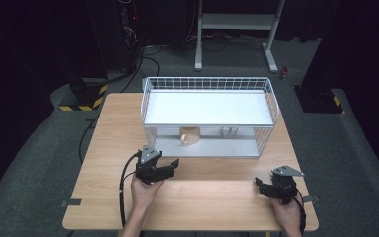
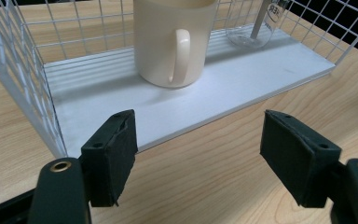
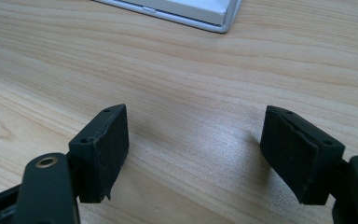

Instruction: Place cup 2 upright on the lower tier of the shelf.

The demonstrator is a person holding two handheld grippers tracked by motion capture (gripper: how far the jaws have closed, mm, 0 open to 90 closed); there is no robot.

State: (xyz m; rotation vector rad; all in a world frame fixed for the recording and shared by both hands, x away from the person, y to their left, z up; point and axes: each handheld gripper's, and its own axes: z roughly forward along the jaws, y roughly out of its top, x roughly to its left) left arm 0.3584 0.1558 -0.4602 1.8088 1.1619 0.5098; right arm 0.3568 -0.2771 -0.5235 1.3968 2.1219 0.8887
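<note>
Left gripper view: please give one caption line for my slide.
Open left tool facing a cream mug and a clear glass on the lower shelf of a white wire rack.

The left gripper [image 1: 170, 165] is held in the left hand [image 1: 144, 190], whose forearm comes up from the bottom edge of the high view. Its jaws stand wide apart with nothing between them, and its cable loops down beside the wrist. The right gripper [image 1: 259, 186] sits in the right hand [image 1: 287, 213] near the bottom right, pointing left. Its jaws are likewise spread wide and empty. The two hands are well apart.
</note>
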